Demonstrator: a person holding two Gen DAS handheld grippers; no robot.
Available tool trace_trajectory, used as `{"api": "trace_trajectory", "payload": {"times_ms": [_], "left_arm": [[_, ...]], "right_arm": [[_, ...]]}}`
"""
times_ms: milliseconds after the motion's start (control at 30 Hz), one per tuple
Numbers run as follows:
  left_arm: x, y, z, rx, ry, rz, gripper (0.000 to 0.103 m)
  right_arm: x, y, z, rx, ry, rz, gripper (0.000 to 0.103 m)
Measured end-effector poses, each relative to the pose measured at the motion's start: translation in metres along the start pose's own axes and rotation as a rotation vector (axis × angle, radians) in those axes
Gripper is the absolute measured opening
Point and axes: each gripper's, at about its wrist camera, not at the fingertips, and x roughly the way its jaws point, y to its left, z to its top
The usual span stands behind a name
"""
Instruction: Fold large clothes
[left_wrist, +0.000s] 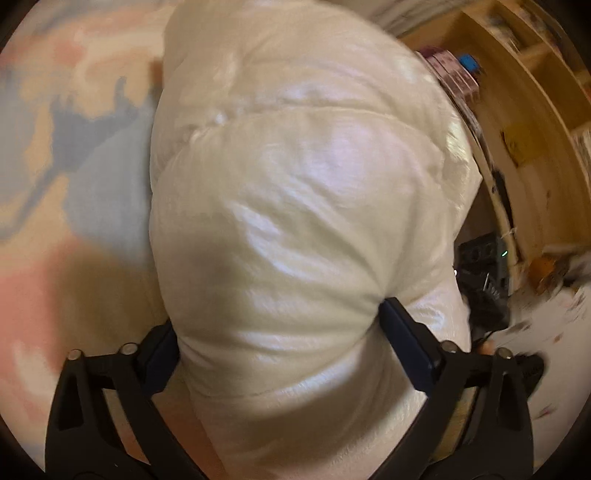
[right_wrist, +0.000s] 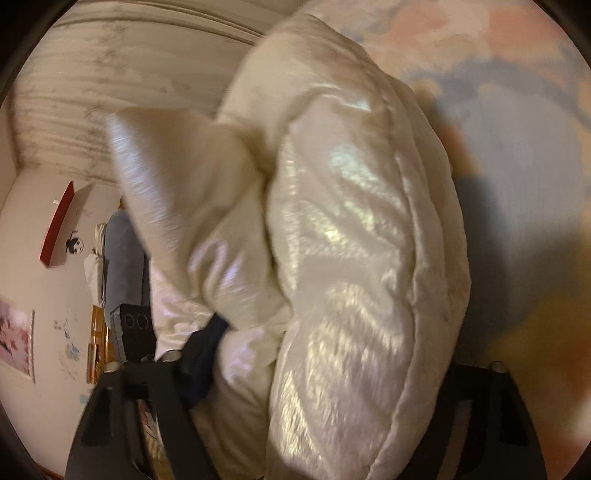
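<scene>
We see the left tool (left_wrist: 280, 332) clamping a bulge of the cream puffer jacket (left_wrist: 295, 206), which hides most beyond. The right tool (right_wrist: 317, 354) pinches the jacket too; its right finger is covered. Behind lies a pastel bedspread (left_wrist: 74, 177). Only the left view shows wooden shelves (left_wrist: 535, 110); only the right, a wall poster (right_wrist: 14, 339).

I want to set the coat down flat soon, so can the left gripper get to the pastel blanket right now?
Probably not: the left gripper is full of puffy cream jacket, which bulges between it and the pastel blanket.
</scene>
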Motion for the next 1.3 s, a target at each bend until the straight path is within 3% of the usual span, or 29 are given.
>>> {"api": "trace_trajectory", "payload": {"times_ms": [133, 367, 567, 767, 900, 1000, 1133, 1300], "left_arm": [[-0.018, -0.022, 0.0, 0.102, -0.074, 0.048, 0.083], [-0.067, -0.039, 0.0, 0.143, -0.181, 0.064, 0.081], [-0.149, -0.043, 0.004, 0.144, -0.261, 0.062, 0.081], [-0.253, -0.031, 0.029, 0.144, -0.346, 0.096, 0.081], [-0.325, 0.003, 0.051, 0.17, -0.394, 0.147, 0.081], [-0.362, 0.038, 0.079, 0.17, -0.414, 0.175, 0.081], [-0.387, 0.097, 0.121, 0.175, -0.428, 0.212, 0.081], [-0.39, 0.188, 0.168, 0.156, -0.42, 0.236, 0.081]], "right_arm": [[-0.03, 0.028, -0.009, -0.064, -0.046, -0.009, 0.058], [-0.08, 0.089, -0.031, -0.12, -0.117, -0.003, 0.055], [-0.105, 0.168, -0.046, -0.175, -0.16, 0.022, 0.055], [-0.115, 0.263, -0.043, -0.237, -0.186, 0.08, 0.055], [-0.101, 0.323, -0.031, -0.256, -0.184, 0.138, 0.055], [-0.068, 0.363, -0.013, -0.263, -0.178, 0.173, 0.055], [-0.016, 0.395, 0.01, -0.264, -0.163, 0.205, 0.055], [0.056, 0.402, 0.033, -0.261, -0.138, 0.215, 0.055]]}}
